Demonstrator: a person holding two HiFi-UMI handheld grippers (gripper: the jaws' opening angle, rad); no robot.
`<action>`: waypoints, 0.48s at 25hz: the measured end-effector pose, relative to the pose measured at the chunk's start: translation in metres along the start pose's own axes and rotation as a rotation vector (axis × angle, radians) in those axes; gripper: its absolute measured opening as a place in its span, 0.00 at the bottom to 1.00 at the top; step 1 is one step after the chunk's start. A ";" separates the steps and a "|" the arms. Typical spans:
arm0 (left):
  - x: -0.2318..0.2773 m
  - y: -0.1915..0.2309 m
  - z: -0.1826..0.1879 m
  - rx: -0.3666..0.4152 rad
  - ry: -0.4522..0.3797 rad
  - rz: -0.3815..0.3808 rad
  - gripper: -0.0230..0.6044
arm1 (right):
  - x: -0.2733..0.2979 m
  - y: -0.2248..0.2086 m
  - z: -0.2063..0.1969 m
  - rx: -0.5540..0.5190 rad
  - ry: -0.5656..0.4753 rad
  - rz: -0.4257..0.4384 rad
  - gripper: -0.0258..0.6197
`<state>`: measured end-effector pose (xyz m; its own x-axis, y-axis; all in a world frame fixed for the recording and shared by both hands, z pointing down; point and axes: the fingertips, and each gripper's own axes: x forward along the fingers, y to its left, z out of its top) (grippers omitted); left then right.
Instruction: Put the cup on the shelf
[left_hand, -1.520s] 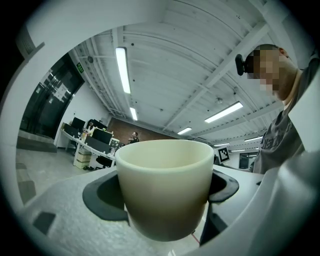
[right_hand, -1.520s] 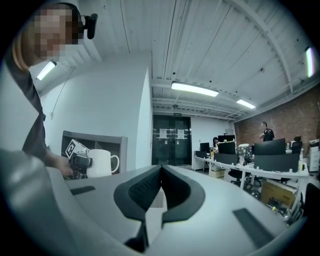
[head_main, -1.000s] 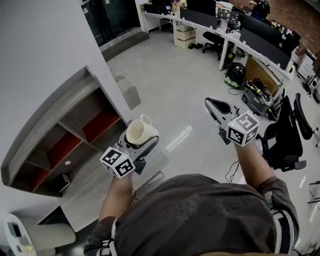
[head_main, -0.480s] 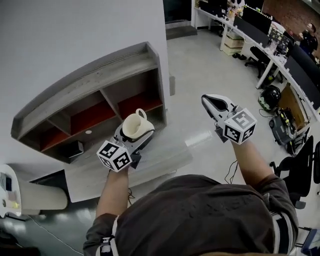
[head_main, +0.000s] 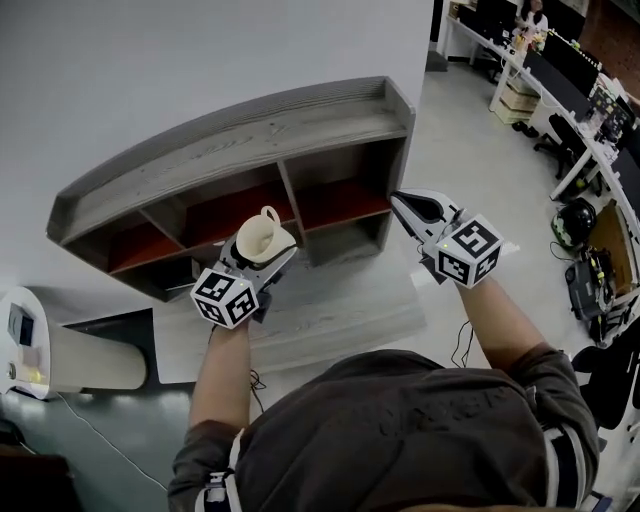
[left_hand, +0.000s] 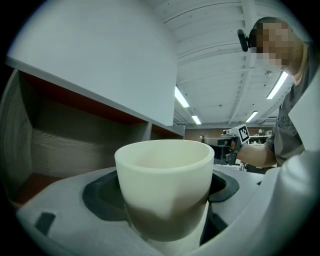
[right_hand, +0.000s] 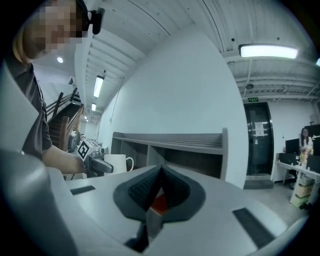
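A cream cup (head_main: 263, 238) with a handle stands upright in my left gripper (head_main: 262, 255), which is shut on it; in the left gripper view the cup (left_hand: 164, 182) fills the middle between the jaws. It hangs just in front of the grey wooden shelf (head_main: 240, 130), level with the red-backed middle compartment (head_main: 235, 215). My right gripper (head_main: 412, 208) is shut and empty, held at the shelf's right end. From the right gripper view I see the shelf (right_hand: 170, 141) ahead and the cup (right_hand: 116, 163) in the other gripper to the left.
The shelf stands against a white wall (head_main: 150, 70). A low grey platform (head_main: 310, 310) lies on the floor before it. A white machine (head_main: 50, 350) is at the left. Desks and chairs (head_main: 580, 90) line the right side.
The view has swung toward the shelf, which now sits squarely ahead. Both grippers have come closer to it, the cup still held in the left one.
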<state>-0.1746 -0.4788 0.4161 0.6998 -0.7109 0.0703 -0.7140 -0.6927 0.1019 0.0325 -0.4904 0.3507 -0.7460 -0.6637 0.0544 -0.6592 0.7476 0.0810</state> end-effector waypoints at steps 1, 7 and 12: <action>-0.004 0.013 -0.002 0.012 0.009 0.020 0.73 | 0.011 0.005 -0.001 0.000 0.002 0.010 0.03; -0.018 0.078 -0.010 0.051 0.053 0.098 0.73 | 0.068 0.029 -0.004 -0.001 0.020 0.049 0.03; -0.020 0.115 -0.009 0.074 0.071 0.133 0.73 | 0.098 0.044 -0.009 0.000 0.031 0.072 0.03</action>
<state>-0.2709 -0.5432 0.4349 0.5974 -0.7882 0.1481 -0.7982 -0.6023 0.0143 -0.0692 -0.5224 0.3682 -0.7881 -0.6088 0.0908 -0.6041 0.7933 0.0760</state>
